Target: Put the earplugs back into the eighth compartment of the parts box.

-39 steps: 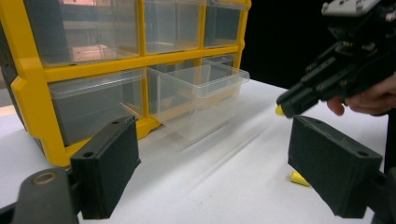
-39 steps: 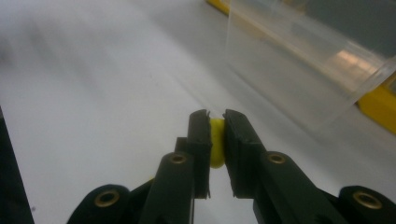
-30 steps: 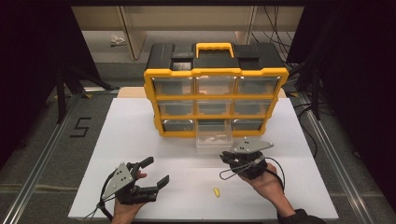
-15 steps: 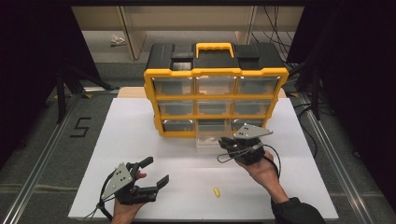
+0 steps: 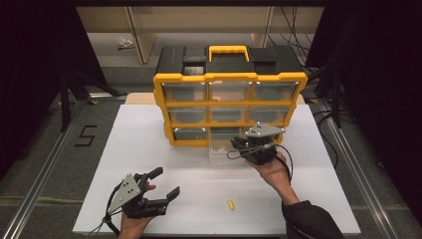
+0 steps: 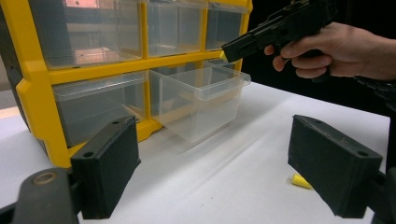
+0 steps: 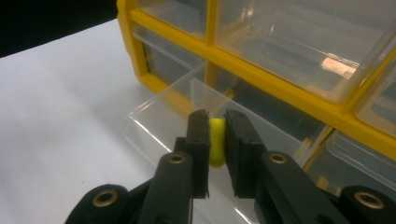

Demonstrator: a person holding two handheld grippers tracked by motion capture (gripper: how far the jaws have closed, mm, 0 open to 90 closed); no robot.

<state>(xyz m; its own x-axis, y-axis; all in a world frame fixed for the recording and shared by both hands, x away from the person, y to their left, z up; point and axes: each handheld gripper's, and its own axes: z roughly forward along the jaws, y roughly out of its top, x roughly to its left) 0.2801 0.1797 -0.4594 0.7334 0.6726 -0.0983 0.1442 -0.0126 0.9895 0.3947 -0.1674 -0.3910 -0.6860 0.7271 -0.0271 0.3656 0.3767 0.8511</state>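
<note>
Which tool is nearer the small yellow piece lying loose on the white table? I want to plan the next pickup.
Left. The left tool sits on the table beside the small yellow piece; the right tool is farther, up at the pulled-out clear plastic drawer.

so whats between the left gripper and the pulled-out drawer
Bare white table: nothing lies between the left gripper and the drawer, as the high view shows.

A small yellow earplug (image 7: 216,142) is pinched between black jaws above a clear pulled-out drawer (image 7: 154,112). A second yellow plug (image 5: 230,204) is seen lying on the white table (image 5: 149,149).
</note>
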